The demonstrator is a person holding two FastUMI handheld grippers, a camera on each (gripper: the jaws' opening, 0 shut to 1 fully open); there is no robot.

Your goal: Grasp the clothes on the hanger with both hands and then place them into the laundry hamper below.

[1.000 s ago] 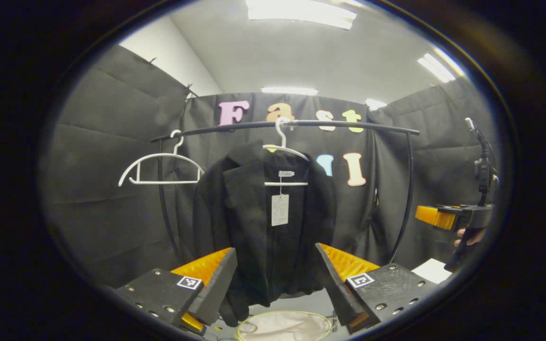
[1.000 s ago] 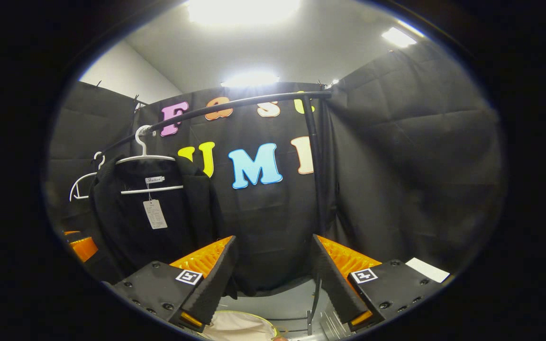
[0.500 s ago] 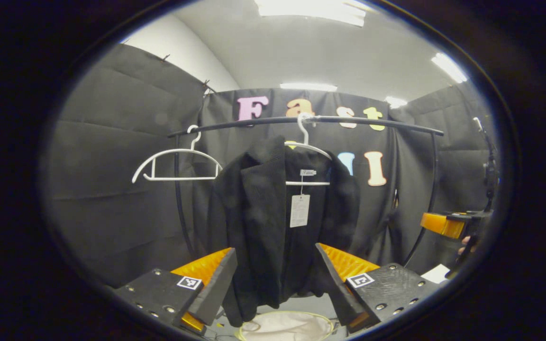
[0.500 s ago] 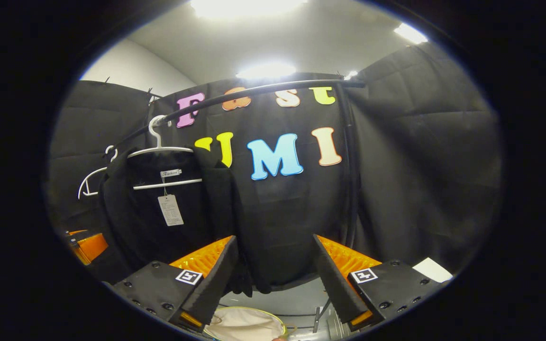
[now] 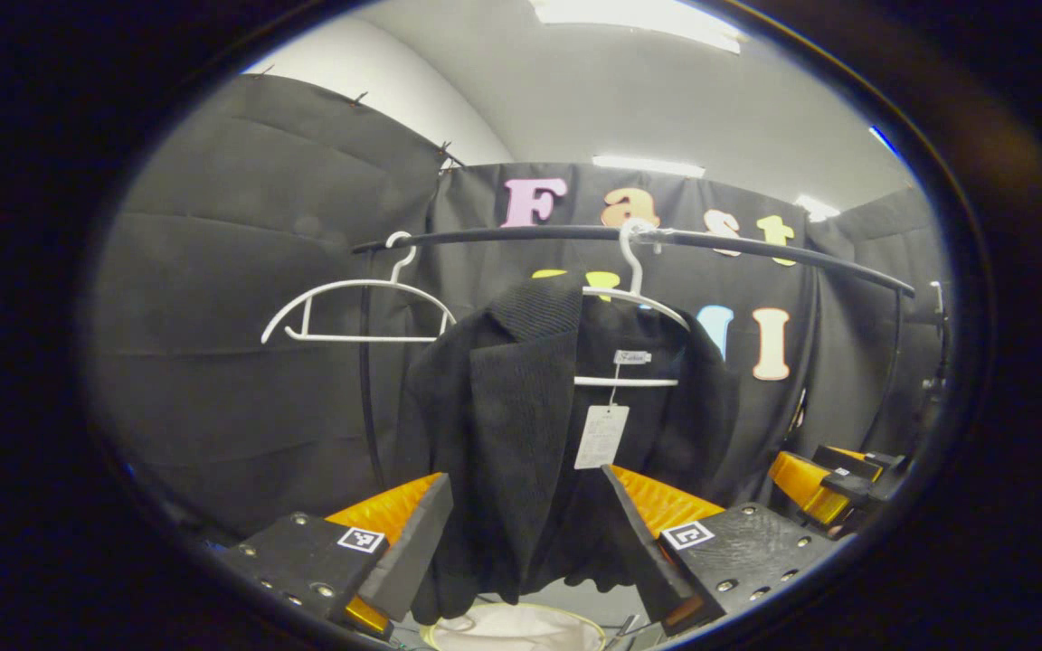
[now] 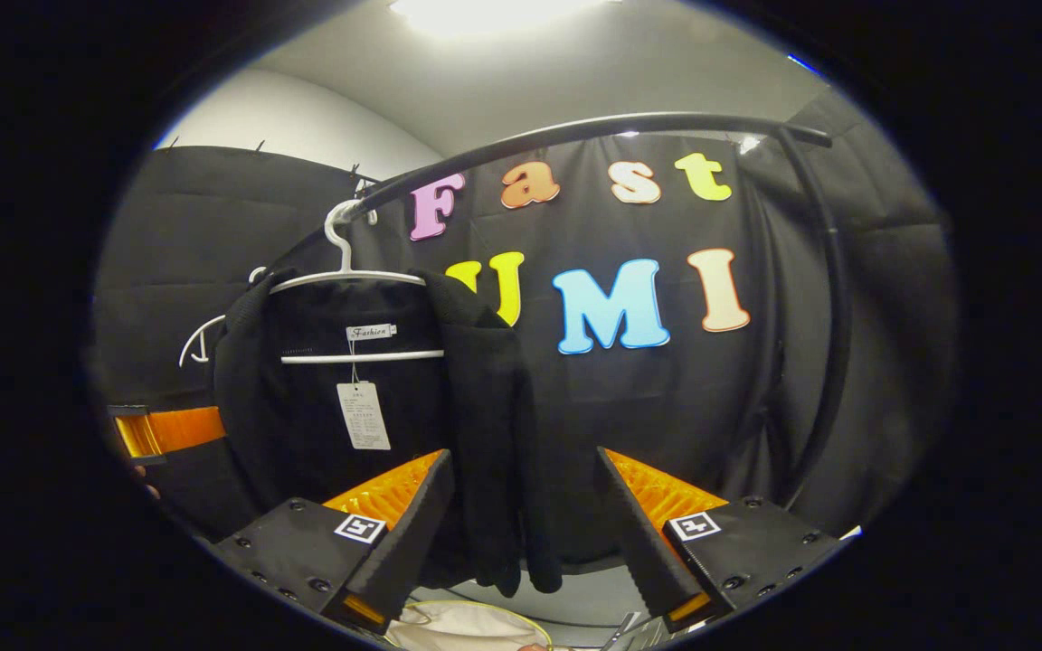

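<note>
A black jacket (image 5: pixel 521 425) with a white tag hangs on a white hanger (image 5: pixel 634 294) from the black rail (image 5: pixel 756 249). My left gripper (image 5: pixel 525 533) is open, and the jacket's left front panel hangs just ahead between its spread fingers, not pinched. In the right gripper view, the jacket (image 6: pixel 313 407) is left of centre and its sleeve (image 6: pixel 494 434) hangs in front of my open right gripper (image 6: pixel 525 533). The cream-lined laundry hamper (image 5: pixel 512 630) sits below. The other gripper appears at the right (image 5: pixel 824 475) and at the left (image 6: pixel 168 429) of these views.
An empty white hanger (image 5: pixel 354 312) hangs on the rail left of the jacket. The rail's upright posts (image 6: pixel 833 298) stand at each end, against the black cloth walls. The hamper rim (image 6: pixel 462 624) shows beneath the right gripper.
Both grippers have come nearer to the jacket, which now looks bigger. The right gripper has swung left, so the sleeve now lies between its fingers. Both stay open.
</note>
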